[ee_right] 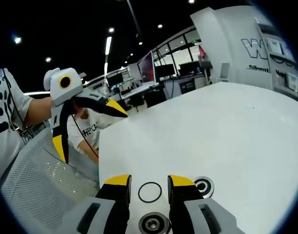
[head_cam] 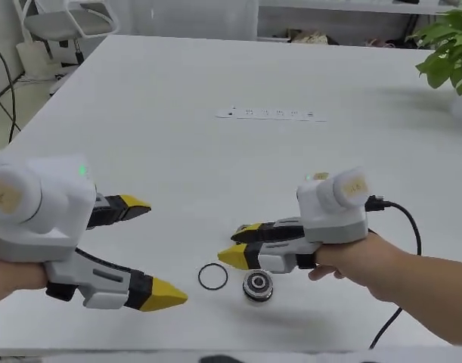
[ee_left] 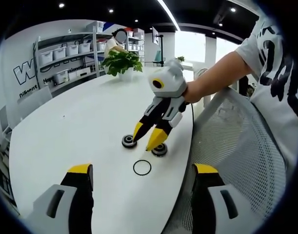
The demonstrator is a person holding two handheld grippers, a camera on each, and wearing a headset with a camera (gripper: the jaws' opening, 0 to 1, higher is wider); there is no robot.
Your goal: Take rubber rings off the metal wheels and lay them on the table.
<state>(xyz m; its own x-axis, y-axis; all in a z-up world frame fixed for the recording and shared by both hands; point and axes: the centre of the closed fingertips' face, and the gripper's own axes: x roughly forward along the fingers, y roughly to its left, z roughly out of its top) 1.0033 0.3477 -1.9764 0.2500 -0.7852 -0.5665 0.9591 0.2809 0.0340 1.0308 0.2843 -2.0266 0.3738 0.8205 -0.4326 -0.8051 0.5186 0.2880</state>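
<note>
A loose black rubber ring [head_cam: 199,277] lies flat on the white table [head_cam: 215,166] near its front edge. Just right of it stands a small metal wheel [head_cam: 258,284] with a dark outer band. My right gripper [head_cam: 232,243] hovers over the wheel, open, with nothing between its jaws. In the right gripper view the ring [ee_right: 139,192] lies beyond the jaws, with one wheel [ee_right: 203,186] to the right and another wheel [ee_right: 153,224] below. My left gripper [head_cam: 156,249] is wide open and holds nothing, left of the ring [ee_left: 134,167]. It faces both wheels [ee_left: 129,141] [ee_left: 159,149] and the right gripper [ee_left: 144,140].
A white power strip [head_cam: 272,114] lies mid-table. A green plant [head_cam: 446,53] stands at the far right, a chair [head_cam: 64,23] beyond the far left corner. The right gripper's black cable [head_cam: 401,219] trails off the front edge. A person [ee_left: 114,41] stands far behind.
</note>
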